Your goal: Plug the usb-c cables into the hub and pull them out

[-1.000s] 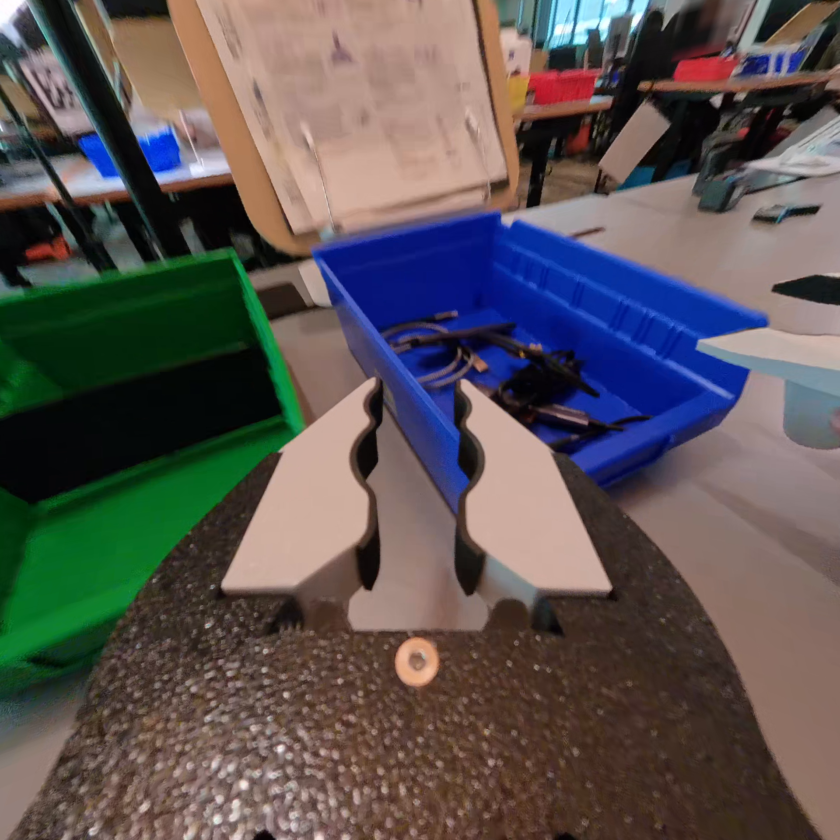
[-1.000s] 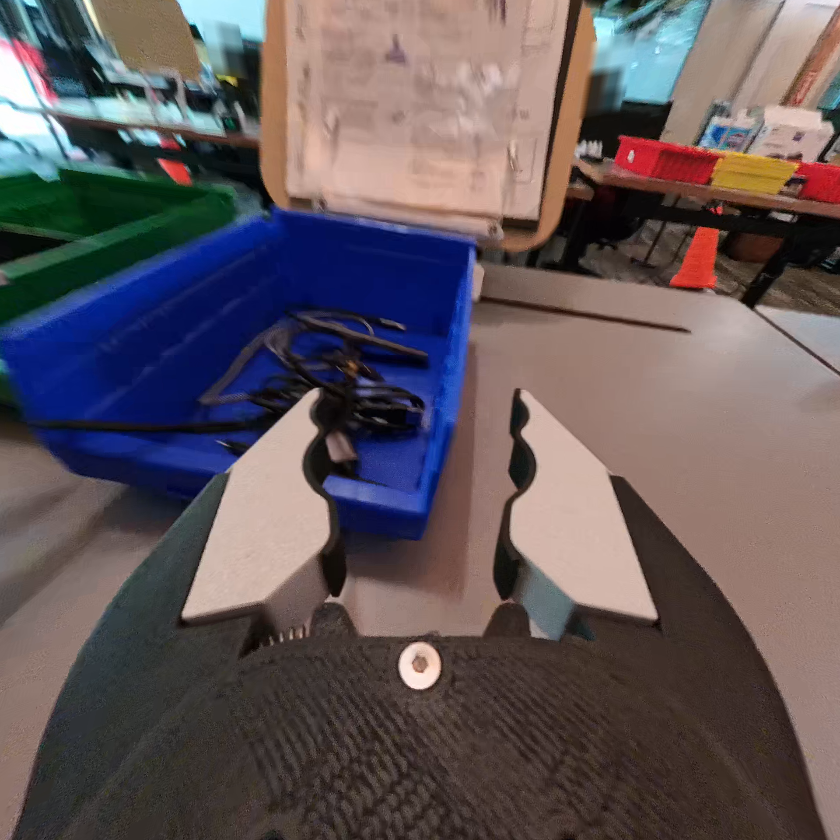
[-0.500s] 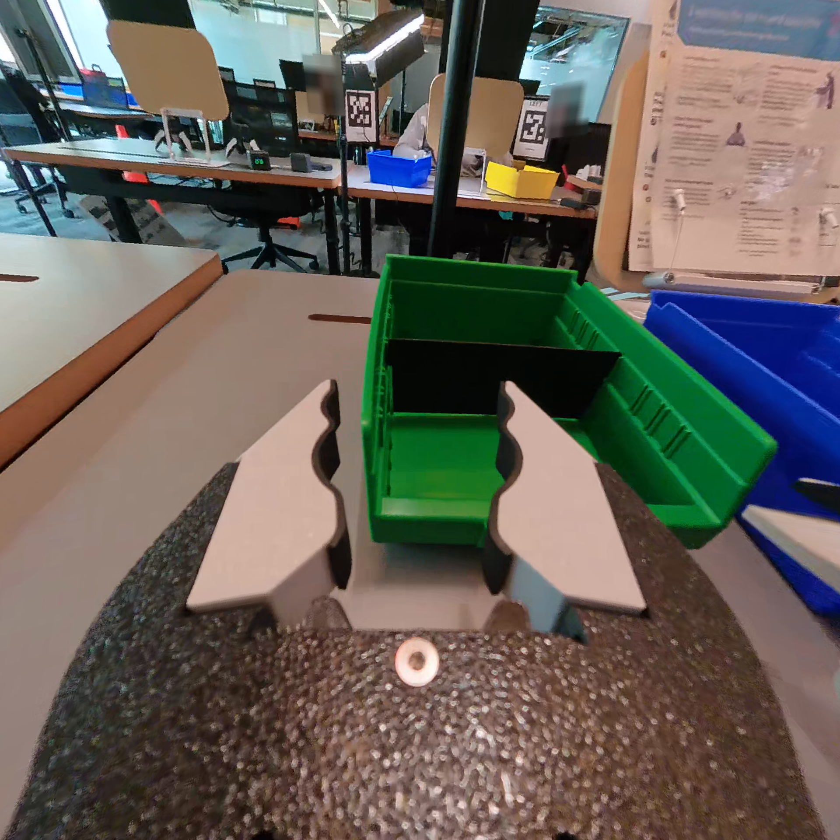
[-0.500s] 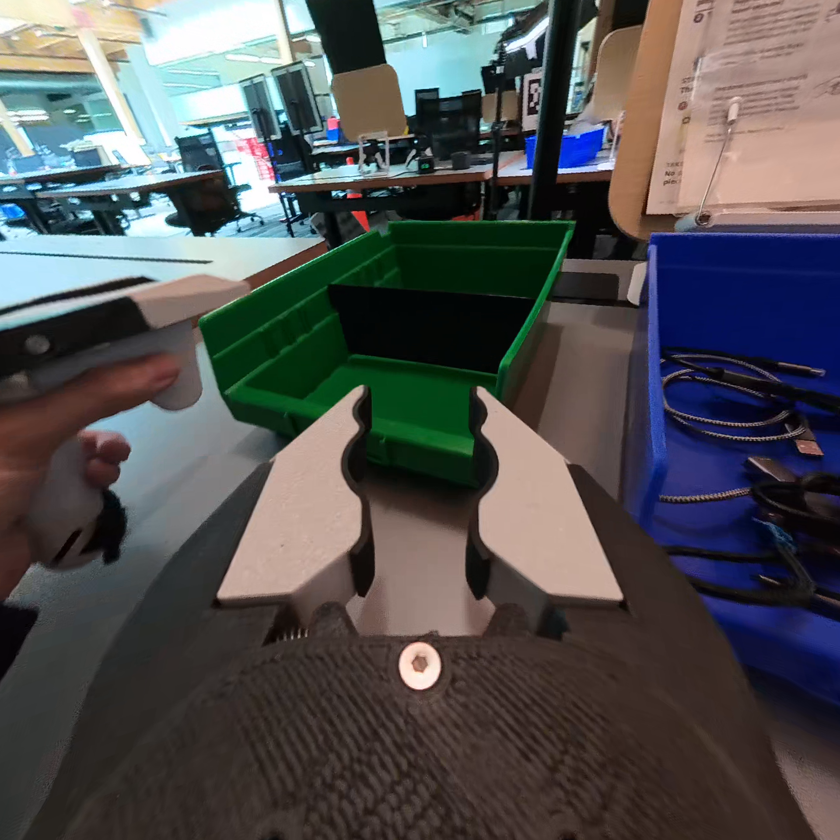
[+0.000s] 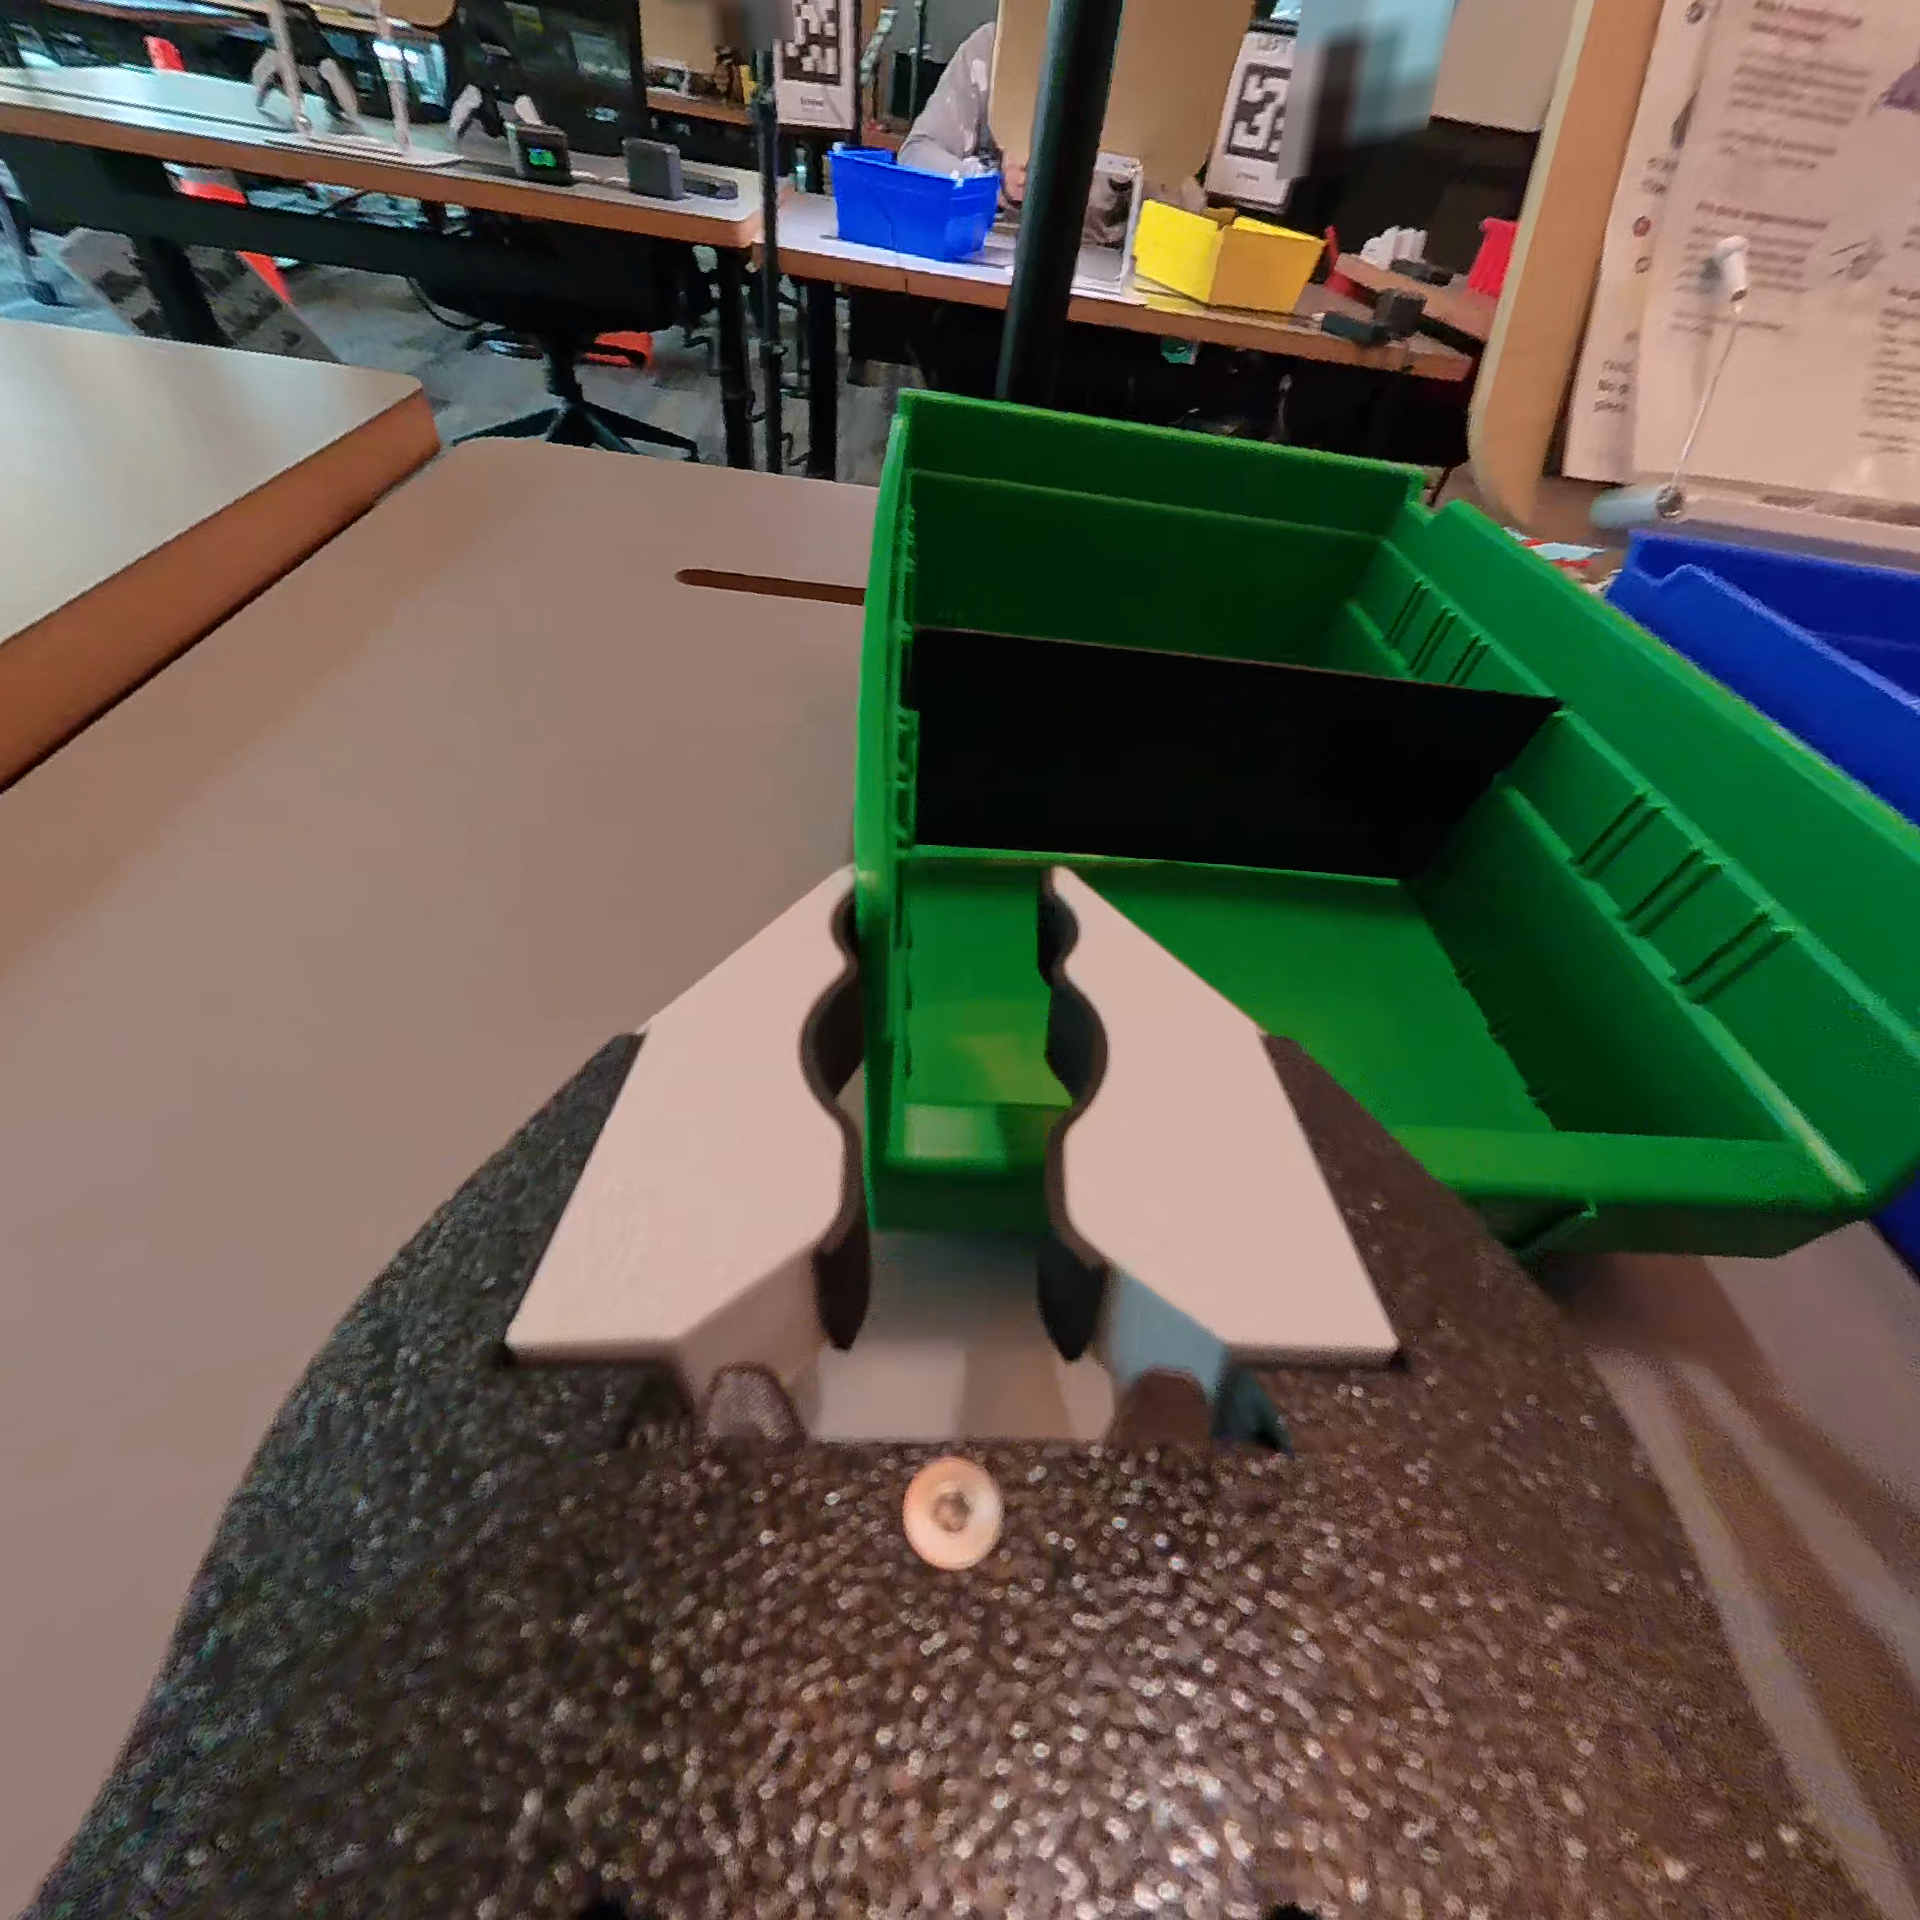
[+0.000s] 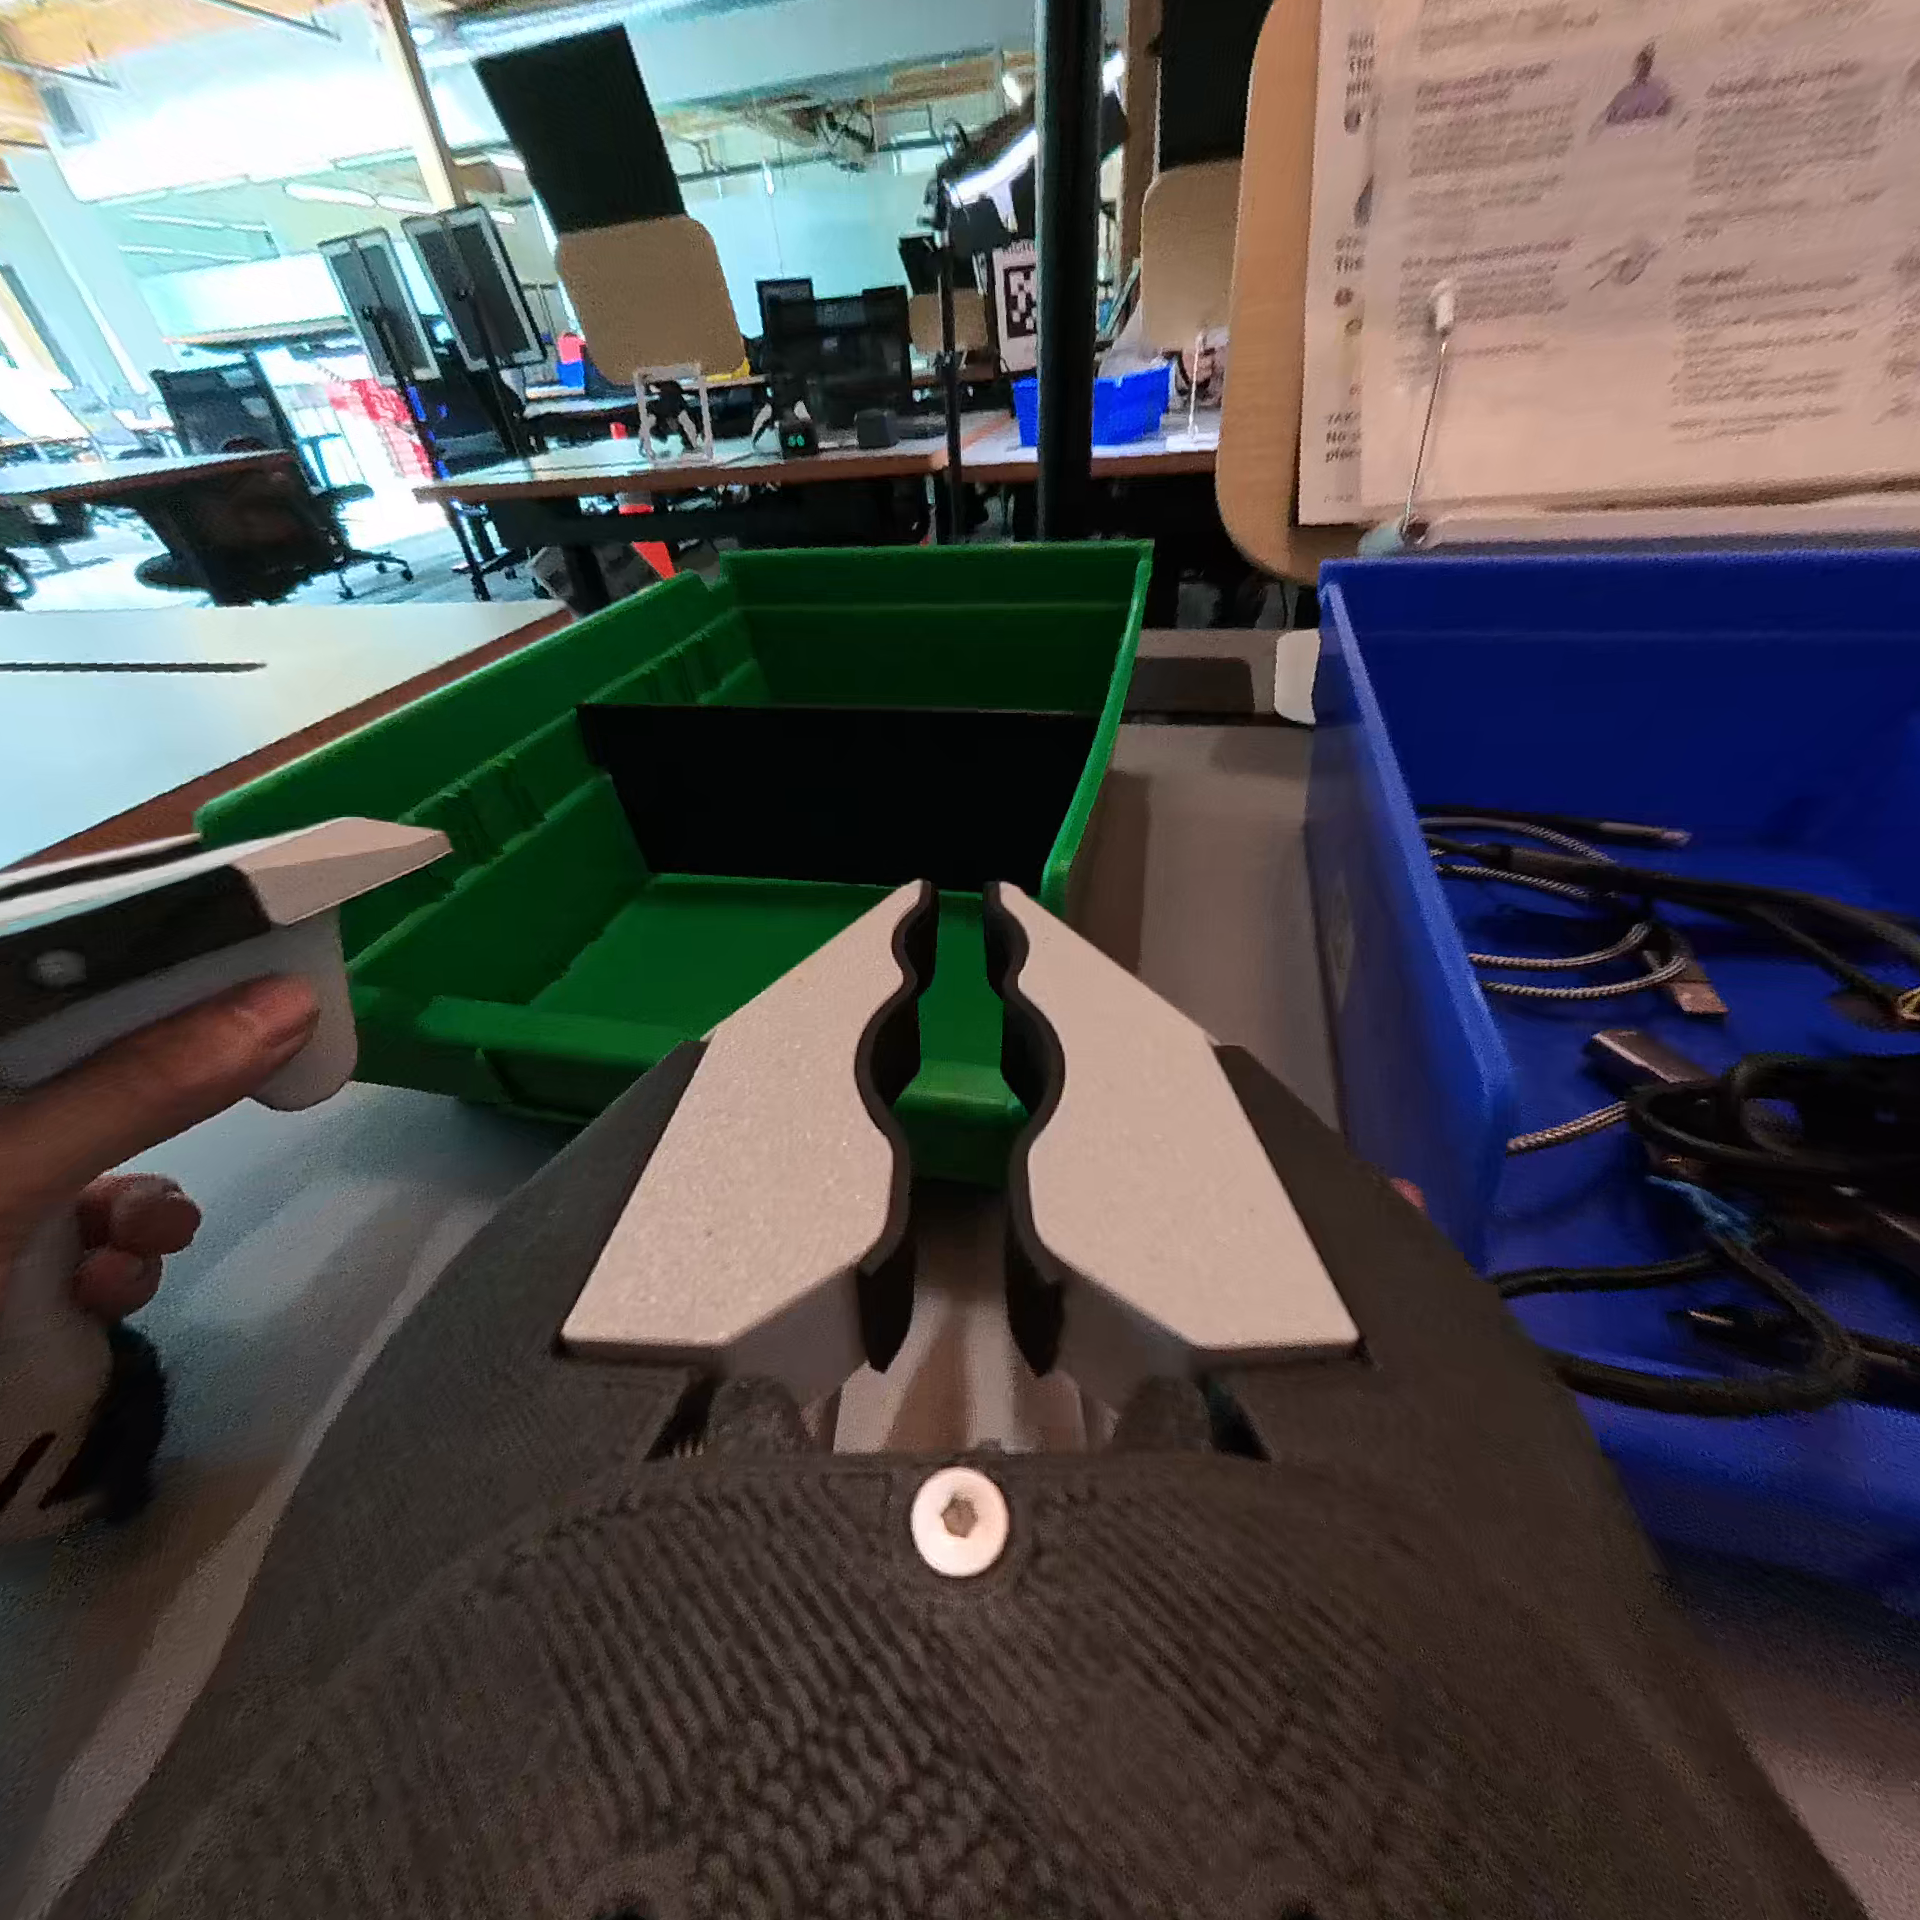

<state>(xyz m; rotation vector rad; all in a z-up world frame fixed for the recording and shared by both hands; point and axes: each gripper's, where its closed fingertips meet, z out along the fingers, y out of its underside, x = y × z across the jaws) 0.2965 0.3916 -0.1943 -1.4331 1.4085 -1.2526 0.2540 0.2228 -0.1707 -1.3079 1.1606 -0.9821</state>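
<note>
- Our left gripper (image 5: 951, 914) is nearest in its own view: jaws parted by a moderate gap, nothing between them, and the near left corner of the green bin (image 5: 1621, 1174) shows through the gap.
- Our right gripper (image 6: 959, 902) has its jaws drawn in to a narrow slot, also empty, tips lined up over the near right corner of the same green bin (image 6: 478, 1023).
- In the right wrist view we see the left gripper (image 6: 343, 852) off to the left with our hand (image 6: 135, 1081) wrapped on its handle, its tip just at the bin's left wall.
- Both tools sit low over the grey table (image 5: 416, 831), just short of the green bin.
- A black divider (image 5: 1195, 769) stands upright across the bin's middle; we see only bare green floor in the near section.
- Right of it, with a strip of table between, sits the blue bin (image 6: 1392, 997). The cables (image 6: 1704, 1122) are in there: a loose tangle of black and braided grey leads on the bin floor, a few plug ends showing.
- We can't pick out the hub in that pile in either view.
- Behind the blue bin stands a tan board with printed sheets (image 6: 1621, 260) clipped on.
- A black pole (image 5: 1044, 197) rises behind the green bin.
- Far back: desks, chairs, a small blue bin (image 5: 909, 213) and a yellow box (image 5: 1226, 255).
</note>
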